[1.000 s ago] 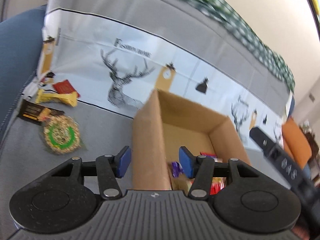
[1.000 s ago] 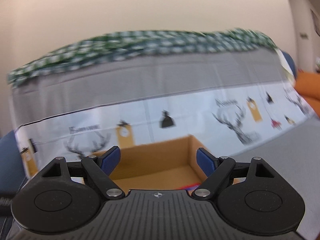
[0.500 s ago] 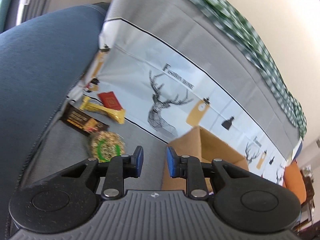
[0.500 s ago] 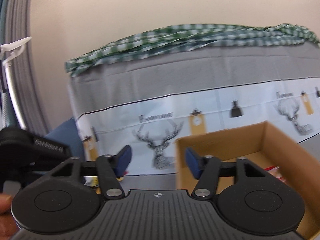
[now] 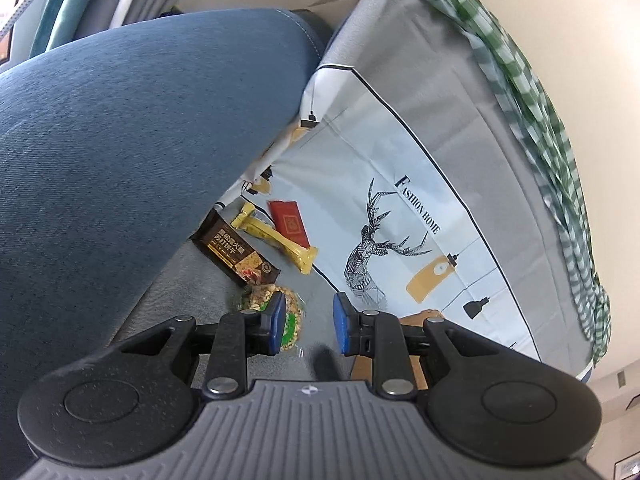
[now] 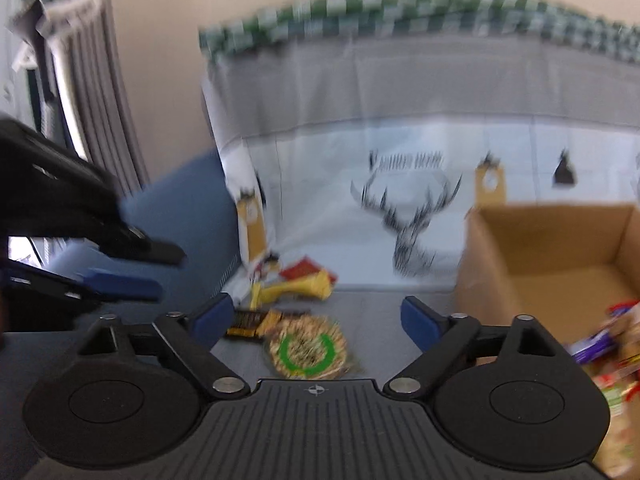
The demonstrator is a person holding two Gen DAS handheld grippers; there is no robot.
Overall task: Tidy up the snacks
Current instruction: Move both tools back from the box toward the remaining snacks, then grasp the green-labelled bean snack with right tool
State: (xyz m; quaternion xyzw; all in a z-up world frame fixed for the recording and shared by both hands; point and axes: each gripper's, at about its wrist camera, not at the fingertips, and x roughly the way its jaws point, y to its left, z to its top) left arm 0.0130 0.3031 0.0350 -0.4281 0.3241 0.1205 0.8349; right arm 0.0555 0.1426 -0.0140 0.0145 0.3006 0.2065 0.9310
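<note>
Right gripper (image 6: pixel 316 316), jaws opening and empty, approaches the round nut snack (image 6: pixel 307 350), apparently its target. Left gripper (image 5: pixel 308 322) stands narrowed, empty. Next: descend, clamp, carry it to the cardboard box (image 6: pixel 560 252).

Grey seat surface (image 5: pixel 192 280) lies bare in front of the snack cluster, an approach lane from the near side. On the left the blue cushion (image 5: pixel 120 128) overhangs the black bar pack (image 5: pixel 236 252); tight there. Behind, the deer-print cover (image 5: pixel 400 240) rises as a wall; red packet (image 5: pixel 288 222) and yellow wrapper (image 5: pixel 280 240) lie against its foot. Round nut disc (image 6: pixel 306 348) sits clear above. Cardboard box (image 6: pixel 492 264) bounds the right, top open. Left claw (image 6: pixel 140 272) hangs just left of the cluster.
</note>
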